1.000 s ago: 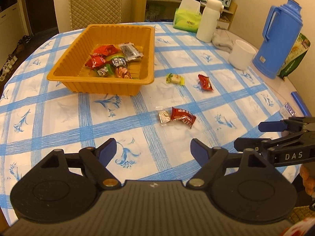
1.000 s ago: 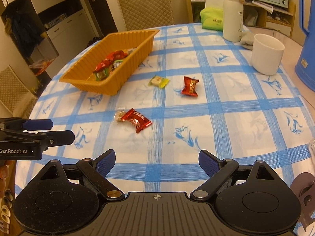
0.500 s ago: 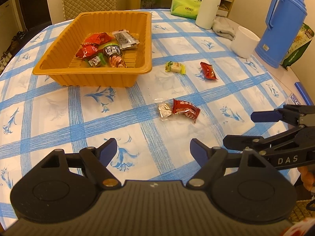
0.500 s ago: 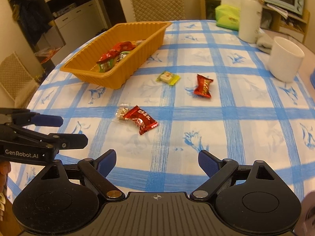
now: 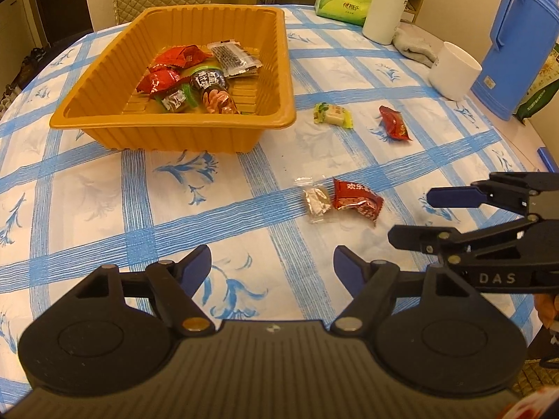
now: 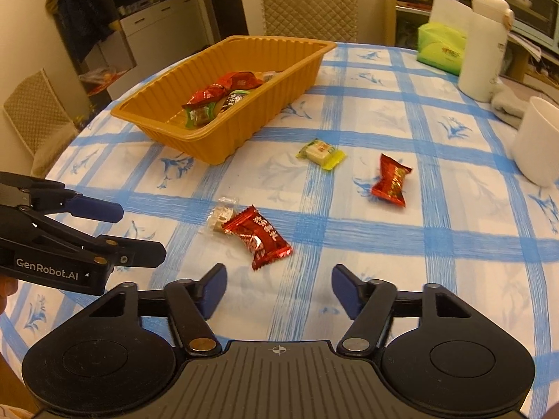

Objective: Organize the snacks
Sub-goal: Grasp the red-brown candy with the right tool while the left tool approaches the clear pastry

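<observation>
An orange tray (image 5: 174, 132) (image 6: 223, 139) with several wrapped snacks in it stands at the far left of the checked tablecloth. On the cloth lie a red snack pack (image 5: 356, 200) (image 6: 258, 235), a clear-wrapped candy (image 5: 316, 202) (image 6: 222, 214) touching it, a yellow-green candy (image 5: 332, 115) (image 6: 321, 150) and a red candy (image 5: 394, 124) (image 6: 391, 179). My left gripper (image 5: 271, 267) (image 6: 139, 232) hovers short of the red pack, jaws closing with nothing between them. My right gripper (image 6: 279, 284) (image 5: 412, 214) hangs just before the same pack, jaws closing on nothing.
A white mug (image 5: 454, 70), a blue thermos jug (image 5: 517, 42), a white flask (image 5: 384, 3), a green tissue pack (image 5: 344, 3) and a grey cloth (image 5: 415, 49) stand along the far right. A padded chair (image 6: 309, 3) is behind the table.
Both grippers have come forward and down toward the loose snacks. The right gripper's jaws have narrowed clearly, and the left's only slightly.
</observation>
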A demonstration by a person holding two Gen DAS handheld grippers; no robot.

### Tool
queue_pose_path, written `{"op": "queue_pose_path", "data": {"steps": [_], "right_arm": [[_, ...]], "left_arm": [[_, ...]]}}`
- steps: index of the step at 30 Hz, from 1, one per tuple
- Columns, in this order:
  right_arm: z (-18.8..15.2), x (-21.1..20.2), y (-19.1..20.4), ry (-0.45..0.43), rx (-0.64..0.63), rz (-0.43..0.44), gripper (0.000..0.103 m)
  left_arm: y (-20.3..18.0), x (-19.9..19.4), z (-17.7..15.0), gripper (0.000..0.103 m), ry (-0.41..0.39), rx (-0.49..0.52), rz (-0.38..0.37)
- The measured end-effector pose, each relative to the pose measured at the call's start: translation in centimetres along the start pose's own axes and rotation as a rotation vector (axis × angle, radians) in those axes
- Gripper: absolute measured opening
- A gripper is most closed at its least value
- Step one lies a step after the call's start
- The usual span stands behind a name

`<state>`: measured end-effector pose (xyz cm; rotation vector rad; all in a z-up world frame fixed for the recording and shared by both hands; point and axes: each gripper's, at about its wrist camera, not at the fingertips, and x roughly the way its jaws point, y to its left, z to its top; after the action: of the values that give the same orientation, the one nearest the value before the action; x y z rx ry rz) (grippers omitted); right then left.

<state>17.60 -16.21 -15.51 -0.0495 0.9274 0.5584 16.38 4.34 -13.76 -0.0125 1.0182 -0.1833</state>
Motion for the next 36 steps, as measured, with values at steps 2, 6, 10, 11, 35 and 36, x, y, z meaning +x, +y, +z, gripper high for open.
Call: {"op": "queue_pose_path", "data": {"steps": [2, 6, 10, 11, 35, 36], "right_arm": [[0.3, 0.5, 0.2, -0.003, -0.02, 0.003, 0.061], [0.8, 1.6, 0.7, -0.002, -0.083, 0.002, 0.055], [1.3, 2.6, 1.2, -0.001, -0.14, 0.006, 0.051], [1.4, 2.8, 1.3, 0.0, -0.15, 0.006, 0.051], [1.6, 2.9, -2.1, 0.012, -0.042, -0.031, 0.026], [1.5, 2.7, -2.3, 0.013, -0.035, -0.035, 0.026]], "left_arm": [[0.2, 0.2, 0.1, 0.075, 0.003, -0.003, 0.003], [0.6, 0.4, 0.3, 0.075, 0.007, -0.008, 0.009], [0.9, 0.6, 0.5, 0.075, 0.01, -0.012, 0.016], [1.0, 0.7, 0.5, 0.075, 0.01, -0.013, 0.017], [-1.2, 2.9, 2.3, 0.047, 0.009, 0.036, -0.039], [-1.4, 3.1, 2.5, 0.044, 0.006, 0.035, -0.044]]}}
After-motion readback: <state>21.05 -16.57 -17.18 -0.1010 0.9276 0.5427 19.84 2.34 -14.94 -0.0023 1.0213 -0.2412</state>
